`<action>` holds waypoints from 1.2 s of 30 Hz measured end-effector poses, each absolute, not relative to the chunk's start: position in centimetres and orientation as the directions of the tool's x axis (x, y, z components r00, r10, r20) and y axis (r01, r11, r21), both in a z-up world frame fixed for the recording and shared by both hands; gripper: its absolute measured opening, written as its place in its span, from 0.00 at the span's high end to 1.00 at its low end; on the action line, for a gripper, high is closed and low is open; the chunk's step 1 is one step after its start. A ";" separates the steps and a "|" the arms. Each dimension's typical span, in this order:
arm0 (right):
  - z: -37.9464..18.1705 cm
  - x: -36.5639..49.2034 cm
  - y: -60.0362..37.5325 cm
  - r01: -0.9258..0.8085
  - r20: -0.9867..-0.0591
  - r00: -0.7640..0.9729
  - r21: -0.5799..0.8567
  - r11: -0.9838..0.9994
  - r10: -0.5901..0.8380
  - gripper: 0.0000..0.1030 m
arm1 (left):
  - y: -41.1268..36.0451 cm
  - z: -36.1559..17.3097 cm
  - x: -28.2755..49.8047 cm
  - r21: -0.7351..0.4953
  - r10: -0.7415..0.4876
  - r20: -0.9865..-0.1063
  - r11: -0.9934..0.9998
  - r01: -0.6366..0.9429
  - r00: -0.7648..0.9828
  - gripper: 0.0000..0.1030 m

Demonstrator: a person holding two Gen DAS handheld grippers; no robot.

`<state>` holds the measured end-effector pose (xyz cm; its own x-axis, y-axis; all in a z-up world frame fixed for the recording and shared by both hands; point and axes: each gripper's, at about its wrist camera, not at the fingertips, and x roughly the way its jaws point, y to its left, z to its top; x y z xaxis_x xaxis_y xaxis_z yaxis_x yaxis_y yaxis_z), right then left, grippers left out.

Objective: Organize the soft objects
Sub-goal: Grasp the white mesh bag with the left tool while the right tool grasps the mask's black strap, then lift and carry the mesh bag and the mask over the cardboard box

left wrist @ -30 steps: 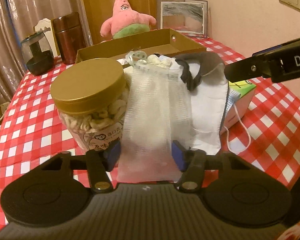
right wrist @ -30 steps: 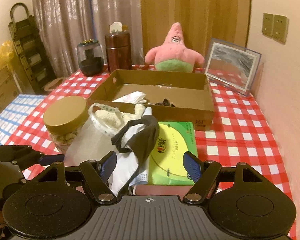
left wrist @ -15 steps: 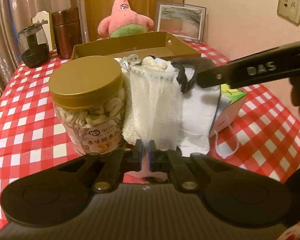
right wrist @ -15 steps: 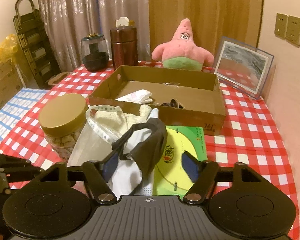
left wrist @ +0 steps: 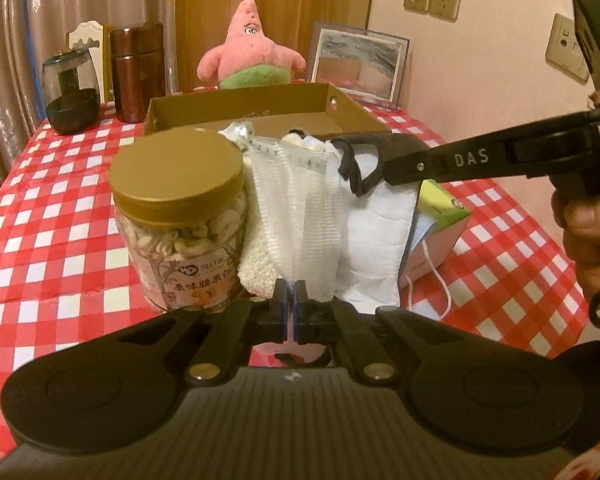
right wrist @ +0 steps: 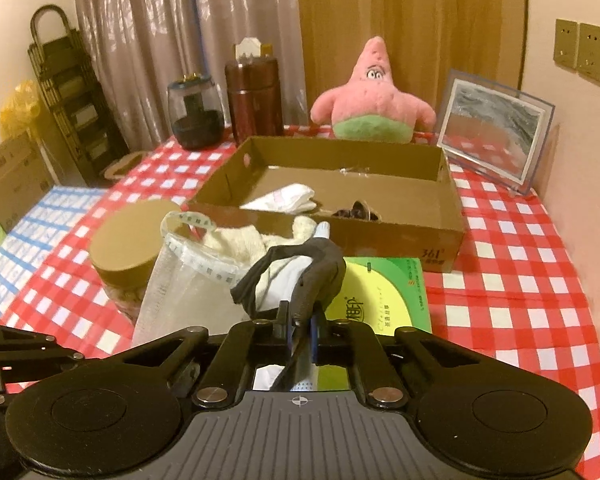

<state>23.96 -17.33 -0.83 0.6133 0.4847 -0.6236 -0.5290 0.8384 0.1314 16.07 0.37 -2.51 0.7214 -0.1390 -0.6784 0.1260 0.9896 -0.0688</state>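
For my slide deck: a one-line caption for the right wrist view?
Right tool shut on a black fabric piece atop the soft pile, cardboard box behind.

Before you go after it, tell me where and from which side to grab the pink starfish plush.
Grip the pink starfish plush by its pointed top, coming down from above. It sits upright behind the cardboard box, whose far wall hides its base, and a brown canister and a picture frame flank it. The narrow tip looks free and likely fits between the pads.
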 end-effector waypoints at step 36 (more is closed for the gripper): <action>10.9 17.9 -23.4 -0.499 -0.422 0.746 0.159 0.852 0.515 0.93 | 0.2 6.8 13.4 -0.030 -0.160 -0.556 0.984 0.173 0.815 0.99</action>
<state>17.87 -23.41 10.86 0.7462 0.5152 -0.4215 -0.4985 0.8522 0.1590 13.41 0.17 6.85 0.8154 -0.1603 -0.5562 0.1731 0.9844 -0.0300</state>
